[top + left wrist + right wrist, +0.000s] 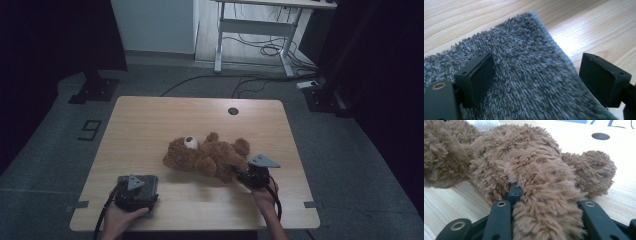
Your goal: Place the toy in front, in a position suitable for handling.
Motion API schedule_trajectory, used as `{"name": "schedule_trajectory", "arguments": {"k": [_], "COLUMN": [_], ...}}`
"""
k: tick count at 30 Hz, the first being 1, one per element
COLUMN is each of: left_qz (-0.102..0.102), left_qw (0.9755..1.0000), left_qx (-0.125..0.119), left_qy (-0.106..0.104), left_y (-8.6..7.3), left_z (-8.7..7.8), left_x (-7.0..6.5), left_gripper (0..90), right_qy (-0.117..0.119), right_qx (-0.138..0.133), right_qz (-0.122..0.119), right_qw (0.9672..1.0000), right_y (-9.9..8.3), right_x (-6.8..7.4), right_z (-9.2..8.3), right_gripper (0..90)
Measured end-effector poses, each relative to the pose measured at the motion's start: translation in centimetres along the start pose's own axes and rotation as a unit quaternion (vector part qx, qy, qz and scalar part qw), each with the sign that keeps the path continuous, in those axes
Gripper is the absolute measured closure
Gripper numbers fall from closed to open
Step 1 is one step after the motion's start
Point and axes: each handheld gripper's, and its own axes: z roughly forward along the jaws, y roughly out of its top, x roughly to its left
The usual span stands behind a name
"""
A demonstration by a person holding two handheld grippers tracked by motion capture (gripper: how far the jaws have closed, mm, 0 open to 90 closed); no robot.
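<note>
Teddy bear (207, 157) lies on its back near the middle of the wooden table (150, 125), head toward the left, white muzzle up. Right gripper (245, 175) sits at the bear's near right side; in the right gripper view its jaws are clenched on one brown furry limb (544, 210), fur bulging out between and over them. The person's right hand (265, 197) comes in from the near edge behind it.

Grey fuzzy cloth (524, 75) lies flat at the near left of the table, close to the near edge. Left gripper (135, 190) is directly over it. In the left gripper view the jaws stand wide apart and released: the left pad is down in the pile, the right one stands just past the cloth's right hem, over bare wood. Nothing is pinched between them.

Around: bear and cloth lie well apart, a strip of bare wood between them. A round cable hole (233, 111) sits near the far edge, behind the bear. The far half and the left part of the table are bare. Beyond the table, on the floor: cables (260, 50), a white desk frame (250, 30), a dark stand foot (92, 90) at the far left, a number mark (90, 129) beside the left edge.
</note>
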Motion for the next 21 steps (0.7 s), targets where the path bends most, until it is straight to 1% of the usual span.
{"name": "schedule_trajectory", "arguments": {"k": [1,2,3,4,5,6,7,8,9,10,11,12,13,14,16,17,18,19,20,21], "left_qz": [0.004,0.004,0.001,0.001,-0.002,-0.007,-0.012,-0.012,-0.02,-0.02,-0.024,-0.029,-0.029,-0.033,-0.042,-0.042,-0.045,-0.045,-0.045,-0.046], "left_qw": [1.0,1.0,0.9998,0.9998,0.9996,0.9992,0.9986,0.9986,0.998,0.998,0.9977,0.9976,0.9976,0.9973,0.9961,0.9961,0.9952,0.9934,0.9934,0.9925], "left_qx": [-0.002,-0.002,-0.017,-0.017,-0.024,-0.033,-0.041,-0.041,-0.047,-0.047,-0.05,-0.056,-0.056,-0.063,-0.078,-0.078,-0.087,-0.103,-0.103,-0.11], "left_qy": [0.007,0.007,0.013,0.013,0.017,0.023,0.031,0.031,0.038,0.038,0.039,0.03,0.03,0.017,-0.004,-0.004,-0.011,-0.022,-0.022,-0.025], "left_y": [-0.1,-0.1,-0.4,-0.4,-0.6,-0.9,-1.1,-1.1,-1.3,-1.3,-1.4,-1.4,-1.4,-1.3,-1.2,-1.2,-1.2,-1.0,-1.0,-0.9], "left_z": [0.1,0.1,0.0,0.0,-0.1,-0.2,-0.4,-0.4,-0.6,-0.6,-0.7,-0.8,-0.8,-1.0,-1.3,-1.3,-1.5,-1.9,-1.9,-2.1], "left_x": [-0.1,-0.1,0.0,0.0,0.1,0.3,0.7,0.7,1.1,1.1,1.1,1.2,1.2,1.2,1.4,1.4,1.3,1.3,1.3,1.3], "left_gripper": [15.0,16.5,18.5,22.3,27.9,27.9,42.1,49.5,55.3,59.9,59.9,66.8,68.5,70.4,72.0,72.4,72.6,72.8,73.0,73.0], "right_qy": [0.0,0.0,0.0,0.0,0.0,0.0,0.001,0.001,0.002,0.002,0.002,0.002,0.002,0.003,0.004,0.004,0.005,0.005,0.006,0.006], "right_qx": [0.0,0.0,-0.001,-0.001,0.0,0.0,0.0,0.001,0.001,0.001,0.001,0.001,0.001,0.001,0.002,0.001,0.002,0.002,0.003,0.003], "right_qz": [0.0,-0.001,-0.003,-0.004,-0.004,-0.004,-0.004,-0.003,-0.003,-0.003,-0.003,-0.003,-0.002,-0.001,0.003,0.004,0.004,0.005,0.007,0.007], "right_qw": [1.0,1.0,1.0,1.0,1.0,1.0,1.0,1.0,1.0,1.0,1.0,1.0,1.0,1.0,1.0,1.0,1.0,1.0,1.0,1.0], "right_y": [0.0,0.0,0.0,0.0,0.0,0.0,0.0,0.0,0.0,0.0,0.0,-0.1,-0.1,-0.1,-0.2,-0.3,-0.3,-0.3,-0.4,-0.4], "right_x": [0.0,0.0,0.0,0.0,0.0,0.0,-0.1,-0.1,-0.1,-0.1,-0.1,-0.1,-0.2,-0.2,-0.3,-0.3,-0.4,-0.5,-0.5,-0.5], "right_z": [0.0,0.0,0.0,0.0,0.0,0.0,0.0,0.0,0.0,0.0,0.0,0.0,0.0,0.0,0.0,0.0,0.0,0.0,0.0,0.0], "right_gripper": [61.5,61.4,61.3,61.1,61.0,61.0,60.9,60.8,60.7,60.7,60.7,60.5,60.3,60.2,59.9,59.8,59.7,59.6,59.6,59.6]}}
